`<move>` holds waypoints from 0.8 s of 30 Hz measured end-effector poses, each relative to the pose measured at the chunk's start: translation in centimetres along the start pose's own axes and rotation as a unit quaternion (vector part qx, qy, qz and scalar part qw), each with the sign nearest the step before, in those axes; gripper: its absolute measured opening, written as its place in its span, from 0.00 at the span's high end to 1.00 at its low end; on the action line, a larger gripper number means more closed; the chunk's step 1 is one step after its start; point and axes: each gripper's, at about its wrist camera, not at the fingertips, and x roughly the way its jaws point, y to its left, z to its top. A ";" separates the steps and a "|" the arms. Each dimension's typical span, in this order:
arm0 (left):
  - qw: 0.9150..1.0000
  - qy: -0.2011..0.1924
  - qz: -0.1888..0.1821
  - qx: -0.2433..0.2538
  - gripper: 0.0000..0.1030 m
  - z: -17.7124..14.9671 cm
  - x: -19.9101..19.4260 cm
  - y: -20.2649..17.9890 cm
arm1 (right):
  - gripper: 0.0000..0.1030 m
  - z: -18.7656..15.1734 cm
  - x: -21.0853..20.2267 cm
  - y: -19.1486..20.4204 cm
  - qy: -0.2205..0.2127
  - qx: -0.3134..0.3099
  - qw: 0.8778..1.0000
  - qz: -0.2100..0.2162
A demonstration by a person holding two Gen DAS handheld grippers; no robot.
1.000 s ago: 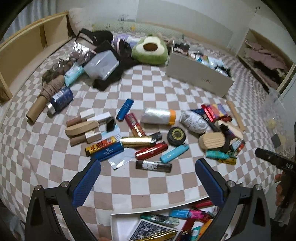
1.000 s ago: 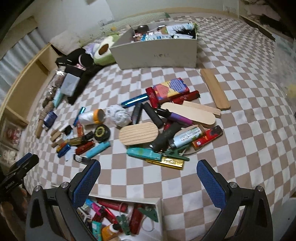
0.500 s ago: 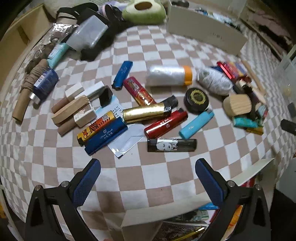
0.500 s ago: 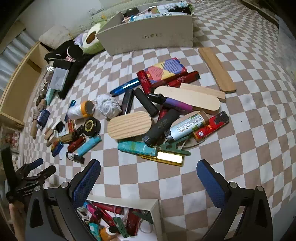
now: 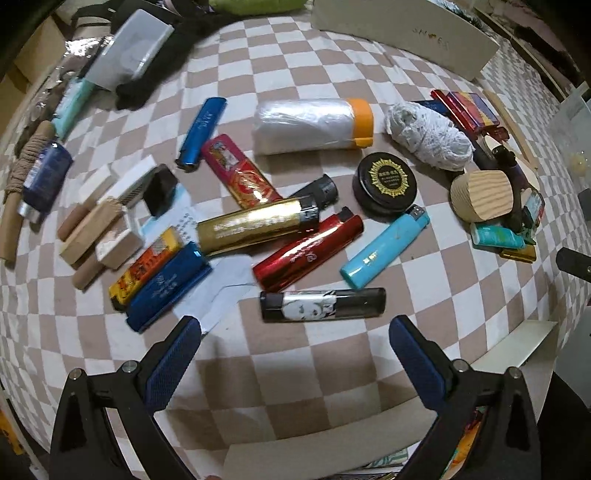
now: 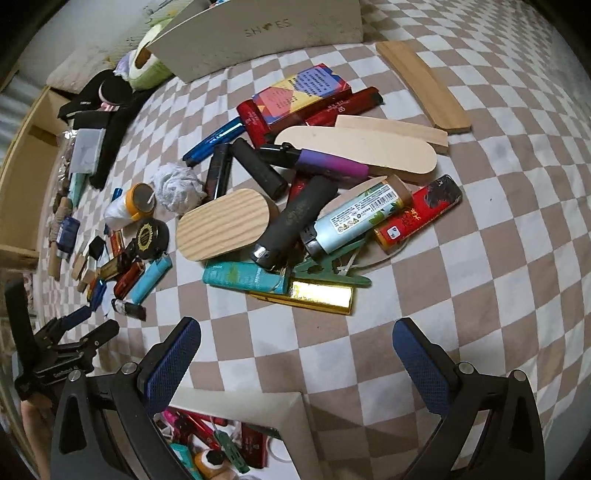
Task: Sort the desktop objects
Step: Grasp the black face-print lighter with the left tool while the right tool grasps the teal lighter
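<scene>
The checkered cloth (image 5: 303, 373) was covered in clutter, with a white shoe box (image 6: 258, 33) at the far edge. Both grippers hung over it with jaws wide and nothing held – the left gripper (image 5: 295, 363) right above a black lighter (image 5: 323, 304), the right gripper (image 6: 297, 363) just short of a gold lighter (image 6: 321, 295) beside the wooden block (image 6: 223, 229).

my left cam: low, close over lighters | my right cam: higher, probably farther | shared: light-blue lighter (image 5: 384, 246) (image 6: 151, 277)
</scene>
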 end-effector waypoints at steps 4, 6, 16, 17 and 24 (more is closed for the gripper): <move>1.000 0.009 0.003 0.002 0.02 0.3 0.6 -0.5 | 0.00 0.3 0.5 0.1 0.006 0.001 1.000 -0.003; 1.000 0.014 0.004 0.003 0.07 0.4 0.9 -0.7 | 0.00 0.3 0.8 0.3 0.012 -0.001 1.000 -0.005; 1.000 0.020 0.009 0.011 0.20 0.6 1.8 -2.0 | 0.01 0.7 1.6 1.1 0.018 -0.012 1.000 -0.014; 1.000 0.018 0.010 0.013 0.20 0.6 1.8 -2.2 | 0.07 0.7 1.6 1.2 0.017 -0.015 1.000 -0.013; 1.000 0.012 0.010 0.027 0.21 0.1 1.2 -2.4 | 0.25 0.5 2.5 3.2 0.032 -0.048 0.998 0.002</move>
